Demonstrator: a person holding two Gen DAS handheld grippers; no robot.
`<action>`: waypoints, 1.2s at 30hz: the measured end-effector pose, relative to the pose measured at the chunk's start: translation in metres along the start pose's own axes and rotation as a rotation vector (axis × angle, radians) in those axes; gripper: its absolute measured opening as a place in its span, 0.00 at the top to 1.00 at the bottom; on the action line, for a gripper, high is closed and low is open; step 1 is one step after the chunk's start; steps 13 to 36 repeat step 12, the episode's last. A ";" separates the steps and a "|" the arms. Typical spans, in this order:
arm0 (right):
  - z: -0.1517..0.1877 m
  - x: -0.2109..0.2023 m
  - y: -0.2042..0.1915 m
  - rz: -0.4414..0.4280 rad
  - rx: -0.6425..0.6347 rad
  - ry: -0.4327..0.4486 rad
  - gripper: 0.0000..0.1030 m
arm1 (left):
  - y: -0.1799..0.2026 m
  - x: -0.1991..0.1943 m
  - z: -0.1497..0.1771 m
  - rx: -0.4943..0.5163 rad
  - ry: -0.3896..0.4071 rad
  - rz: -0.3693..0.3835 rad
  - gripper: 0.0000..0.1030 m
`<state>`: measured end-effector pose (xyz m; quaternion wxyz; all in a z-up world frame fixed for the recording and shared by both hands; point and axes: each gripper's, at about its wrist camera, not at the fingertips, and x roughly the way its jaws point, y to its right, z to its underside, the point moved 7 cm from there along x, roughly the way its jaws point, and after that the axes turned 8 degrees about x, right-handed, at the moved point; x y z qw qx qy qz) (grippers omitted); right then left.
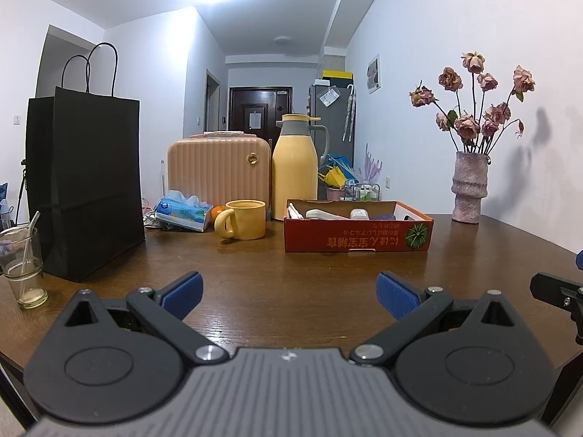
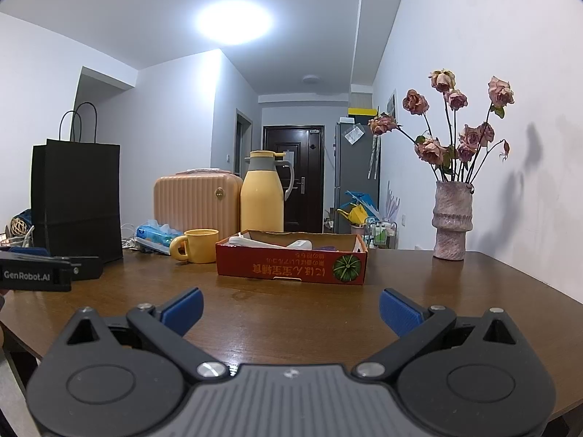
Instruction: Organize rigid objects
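Observation:
A shallow red cardboard box (image 1: 359, 236) (image 2: 291, 264) sits on the brown table (image 1: 277, 284) (image 2: 291, 309), holding white remotes and other small items. Left of it stand a yellow mug (image 1: 242, 219) (image 2: 198, 245), a yellow thermos jug (image 1: 295, 167) (image 2: 263, 193) and a peach ribbed case (image 1: 218, 171) (image 2: 196, 202). My left gripper (image 1: 289, 296) hovers low over the near table, open, nothing between its blue pads. My right gripper (image 2: 290, 311) is likewise open and empty, facing the box. The left gripper's side (image 2: 47, 271) shows at the right wrist view's left edge.
A tall black paper bag (image 1: 85, 182) (image 2: 76, 196) stands at the left. A glass with a straw (image 1: 22, 266) sits near the left table edge. A tissue pack (image 1: 184, 211) and an orange (image 1: 218, 212) lie by the mug. A vase of dried roses (image 1: 470, 189) (image 2: 452, 218) stands against the right wall.

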<state>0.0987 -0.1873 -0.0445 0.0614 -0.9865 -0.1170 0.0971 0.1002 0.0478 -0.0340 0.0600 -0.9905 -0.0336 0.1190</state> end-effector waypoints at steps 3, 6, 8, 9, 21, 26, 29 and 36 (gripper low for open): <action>0.001 0.001 0.000 -0.001 0.001 -0.003 0.00 | 0.000 0.000 0.000 0.000 0.000 0.000 0.00; 0.002 0.002 -0.001 -0.002 0.002 -0.005 0.00 | 0.001 0.000 0.000 0.001 0.001 -0.001 0.00; 0.003 0.003 -0.001 -0.004 0.003 -0.008 0.00 | 0.001 0.000 0.000 0.001 0.002 0.000 0.00; 0.002 0.004 0.000 -0.005 0.003 -0.010 0.00 | 0.001 0.000 0.000 0.004 0.001 -0.001 0.00; 0.003 0.005 -0.001 -0.007 0.005 -0.015 0.00 | 0.001 0.000 0.001 0.012 0.010 0.001 0.00; 0.003 0.005 -0.001 -0.007 0.005 -0.015 0.00 | 0.001 0.000 0.001 0.012 0.010 0.001 0.00; 0.003 0.005 -0.001 -0.007 0.005 -0.015 0.00 | 0.001 0.000 0.001 0.012 0.010 0.001 0.00; 0.003 0.005 -0.001 -0.007 0.005 -0.015 0.00 | 0.001 0.000 0.001 0.012 0.010 0.001 0.00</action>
